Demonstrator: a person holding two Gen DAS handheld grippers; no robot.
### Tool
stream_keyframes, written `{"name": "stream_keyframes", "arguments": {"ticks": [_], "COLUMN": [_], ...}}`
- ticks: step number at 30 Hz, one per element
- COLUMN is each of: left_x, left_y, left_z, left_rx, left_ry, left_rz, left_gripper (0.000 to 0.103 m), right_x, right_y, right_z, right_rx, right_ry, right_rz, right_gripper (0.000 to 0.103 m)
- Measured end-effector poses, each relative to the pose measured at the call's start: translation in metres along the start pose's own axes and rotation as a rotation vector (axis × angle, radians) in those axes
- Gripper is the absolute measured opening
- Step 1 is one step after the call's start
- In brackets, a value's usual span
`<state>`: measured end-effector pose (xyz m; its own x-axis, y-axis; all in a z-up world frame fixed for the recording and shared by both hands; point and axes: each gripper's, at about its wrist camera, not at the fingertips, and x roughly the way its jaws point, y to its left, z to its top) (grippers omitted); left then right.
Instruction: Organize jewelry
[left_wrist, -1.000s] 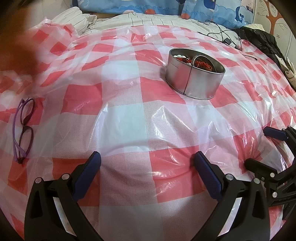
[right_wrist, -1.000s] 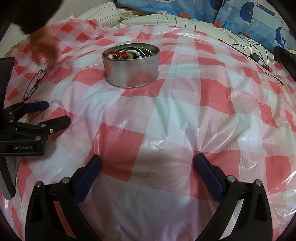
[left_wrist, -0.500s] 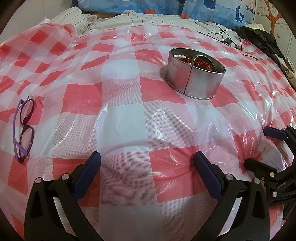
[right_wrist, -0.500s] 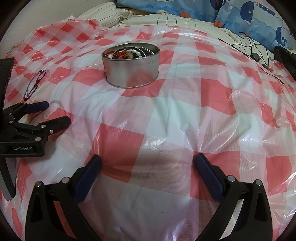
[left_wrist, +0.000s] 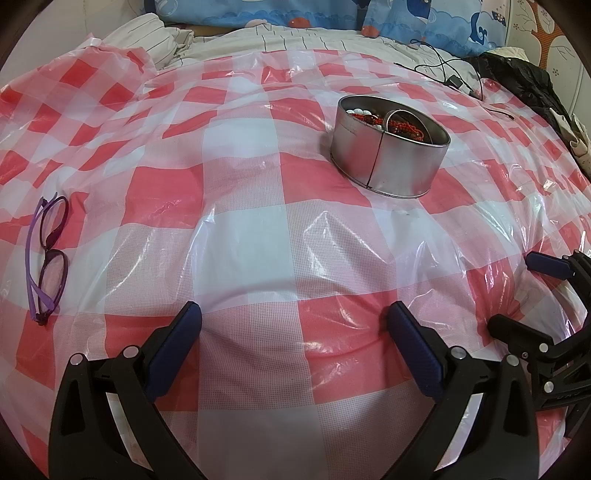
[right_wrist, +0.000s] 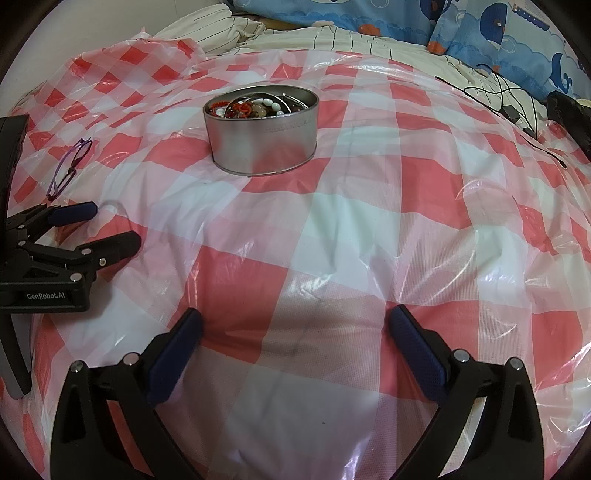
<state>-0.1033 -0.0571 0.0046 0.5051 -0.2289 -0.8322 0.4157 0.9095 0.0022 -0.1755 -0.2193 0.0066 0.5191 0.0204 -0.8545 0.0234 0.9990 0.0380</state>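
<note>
A round metal tin (left_wrist: 388, 162) holding red and white bead jewelry (left_wrist: 384, 120) sits on the red-and-white checked plastic sheet (left_wrist: 258, 229), far right in the left wrist view. It also shows in the right wrist view (right_wrist: 262, 144), far left of centre, with its beads (right_wrist: 255, 105) visible. My left gripper (left_wrist: 295, 321) is open and empty, low over the sheet. My right gripper (right_wrist: 295, 325) is open and empty too. The left gripper also shows at the left edge of the right wrist view (right_wrist: 92, 225). The right gripper shows at the right edge of the left wrist view (left_wrist: 517, 295).
Purple glasses (left_wrist: 46, 254) lie folded on the sheet at the left, and show in the right wrist view (right_wrist: 70, 166). Blue whale-print pillows (right_wrist: 406, 18) and striped bedding (left_wrist: 258, 40) lie behind. A black cable with charger (right_wrist: 509, 107) and dark clothing (left_wrist: 524, 81) lie at the far right.
A blurred hand at the far left near the glasses one second ago has gone from view. Both grippers and the tin have stayed put.
</note>
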Motion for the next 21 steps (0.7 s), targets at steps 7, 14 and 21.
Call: {"name": "stream_keyframes", "arguments": {"ticks": [7, 14, 21], "left_x": [0.0001, -0.0001, -0.0001], "left_y": [0.0001, -0.0001, -0.0002], "left_z": [0.0001, -0.0001, -0.0003], "left_rx": [0.000, 0.000, 0.000], "left_ry": [0.000, 0.000, 0.000], "left_rz": [0.000, 0.000, 0.000], "left_gripper": [0.096, 0.096, 0.096], "right_x": [-0.0007, -0.0005, 0.0005], "right_y": [0.0002, 0.0001, -0.0002], "right_z": [-0.0007, -0.0005, 0.0004], "right_rx": [0.000, 0.000, 0.000], "right_ry": [0.000, 0.000, 0.000], "right_rz": [0.000, 0.000, 0.000], "right_gripper": [0.097, 0.097, 0.097]}}
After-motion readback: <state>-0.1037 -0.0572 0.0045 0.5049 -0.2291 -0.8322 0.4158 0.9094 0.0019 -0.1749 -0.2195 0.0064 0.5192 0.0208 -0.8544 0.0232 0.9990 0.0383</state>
